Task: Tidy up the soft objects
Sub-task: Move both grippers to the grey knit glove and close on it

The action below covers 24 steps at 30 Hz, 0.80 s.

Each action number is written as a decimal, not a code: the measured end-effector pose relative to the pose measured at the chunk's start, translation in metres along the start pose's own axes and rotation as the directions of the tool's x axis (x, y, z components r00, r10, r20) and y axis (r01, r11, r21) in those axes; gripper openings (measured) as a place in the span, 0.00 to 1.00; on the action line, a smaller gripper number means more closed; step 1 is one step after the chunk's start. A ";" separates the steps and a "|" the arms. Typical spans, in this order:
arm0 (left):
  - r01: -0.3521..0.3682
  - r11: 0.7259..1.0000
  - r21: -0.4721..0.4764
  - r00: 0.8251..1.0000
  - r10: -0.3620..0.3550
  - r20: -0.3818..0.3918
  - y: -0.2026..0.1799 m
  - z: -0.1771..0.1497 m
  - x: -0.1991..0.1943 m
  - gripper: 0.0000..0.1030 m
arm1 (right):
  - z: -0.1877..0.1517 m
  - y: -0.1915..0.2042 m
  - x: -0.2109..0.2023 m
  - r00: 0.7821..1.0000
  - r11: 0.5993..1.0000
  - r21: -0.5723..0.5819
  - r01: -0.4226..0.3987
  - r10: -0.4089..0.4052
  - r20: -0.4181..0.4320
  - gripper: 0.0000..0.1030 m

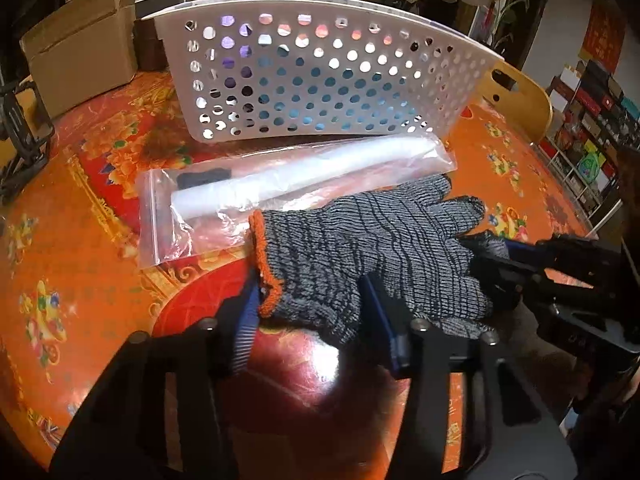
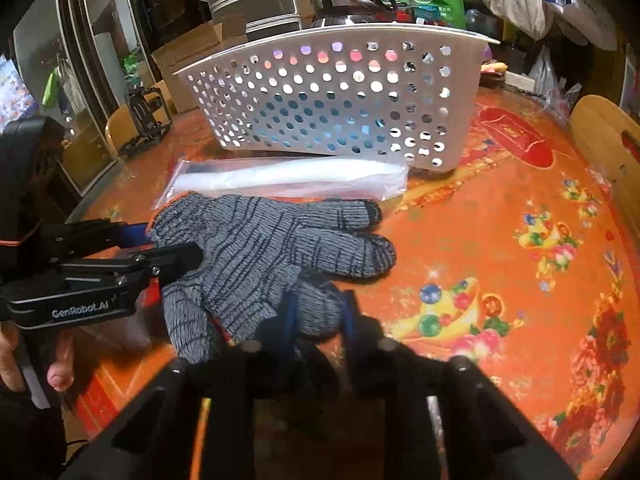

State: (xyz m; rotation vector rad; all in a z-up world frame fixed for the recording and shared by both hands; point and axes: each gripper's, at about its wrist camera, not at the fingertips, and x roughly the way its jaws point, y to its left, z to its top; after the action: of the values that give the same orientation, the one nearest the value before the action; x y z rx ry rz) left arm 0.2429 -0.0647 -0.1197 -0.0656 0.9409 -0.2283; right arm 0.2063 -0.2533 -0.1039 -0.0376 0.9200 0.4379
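A grey knit glove (image 1: pixel 360 248) with an orange cuff trim lies on the patterned table, and both grippers hold it. My left gripper (image 1: pixel 316 314) is shut on the cuff end, its blue pads pressed against either side. In the right wrist view the same gripper (image 2: pixel 160 246) comes in from the left. My right gripper (image 2: pixel 318 314) is shut on a finger of the glove (image 2: pixel 260 248); it shows at the right edge of the left wrist view (image 1: pixel 492 254). Behind the glove stands a white perforated basket (image 1: pixel 320 80) (image 2: pixel 340 100), with something blue showing through its holes.
A clear zip bag (image 1: pixel 280 188) (image 2: pixel 288 176) holding a white roll lies between glove and basket. A cardboard box (image 1: pixel 80 52) and a black frame (image 1: pixel 20 136) sit at the far left. A wooden chair back (image 2: pixel 604 140) is at the right. A person's hand (image 2: pixel 60 372) holds the left gripper.
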 end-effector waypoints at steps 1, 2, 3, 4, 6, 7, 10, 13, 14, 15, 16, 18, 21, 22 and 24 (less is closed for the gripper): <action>0.008 1.000 -0.005 1.000 -0.008 0.006 0.002 -0.001 -0.001 0.36 | 0.000 0.001 0.000 1.000 1.000 -0.001 0.003 -0.003 0.000 0.16; 0.014 1.000 -0.007 1.000 -0.014 0.012 0.004 -0.002 -0.001 0.32 | 0.000 0.002 0.000 1.000 1.000 -0.007 0.007 -0.007 0.000 0.16; 0.018 1.000 -0.008 1.000 -0.018 0.018 0.004 -0.003 -0.002 0.28 | 0.000 0.004 0.000 1.000 1.000 -0.012 0.013 -0.013 0.000 0.15; 0.024 1.000 -0.008 0.999 -0.024 0.028 0.005 -0.004 -0.004 0.27 | 0.000 0.005 0.000 1.000 1.000 -0.012 0.015 -0.015 0.001 0.15; 0.040 0.999 -0.006 0.998 -0.040 0.046 0.004 -0.006 -0.010 0.25 | 0.000 0.006 -0.001 1.000 1.000 -0.013 0.016 -0.016 0.009 0.14; 0.042 0.999 -0.003 0.998 -0.042 0.056 0.004 -0.006 -0.012 0.24 | -0.001 0.007 -0.003 1.000 1.000 -0.012 0.018 -0.018 0.019 0.14; 0.050 0.999 0.002 0.994 -0.050 0.094 0.001 -0.009 -0.025 0.24 | -0.003 0.010 -0.010 0.998 0.999 -0.022 0.027 -0.026 0.050 0.14; 0.058 0.998 0.002 0.990 -0.057 0.131 0.000 -0.011 -0.039 0.24 | -0.004 0.012 -0.021 0.997 1.000 -0.015 0.010 -0.009 0.081 0.13; 0.064 0.998 0.000 0.988 -0.063 0.142 0.000 -0.012 -0.044 0.24 | -0.003 0.012 -0.024 0.996 1.000 -0.016 0.009 -0.008 0.089 0.13; 0.072 0.997 0.000 0.986 -0.071 0.153 0.000 -0.012 -0.049 0.24 | -0.002 0.012 -0.029 0.995 1.000 -0.016 0.007 -0.006 0.103 0.13; 0.075 0.997 0.000 0.983 -0.074 0.166 -0.001 -0.012 -0.053 0.24 | -0.001 0.012 -0.034 0.993 1.000 -0.016 0.005 -0.003 0.115 0.13; 0.085 0.996 -0.002 0.980 -0.083 0.183 -0.001 -0.013 -0.060 0.24 | 0.002 0.013 -0.045 0.990 1.000 -0.015 0.002 0.000 0.142 0.13; 0.103 0.995 -0.010 0.972 -0.098 0.212 -0.001 -0.013 -0.074 0.24 | 0.007 0.015 -0.062 0.984 1.000 -0.016 -0.008 0.010 0.179 0.13; 0.110 0.994 -0.012 0.969 -0.104 0.225 -0.001 -0.013 -0.079 0.24 | 0.008 0.016 -0.066 0.982 1.000 -0.017 -0.010 0.013 0.188 0.13; 0.116 0.993 -0.011 0.964 -0.110 0.242 -0.001 -0.012 -0.088 0.24 | 0.010 0.017 -0.074 0.979 1.000 -0.021 -0.013 0.017 0.205 0.13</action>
State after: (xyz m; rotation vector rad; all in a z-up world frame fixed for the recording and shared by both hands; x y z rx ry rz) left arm 0.1828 -0.0458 -0.0568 -0.1677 0.6980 -0.3072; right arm 0.1682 -0.2613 -0.0380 -0.0029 0.7130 0.4553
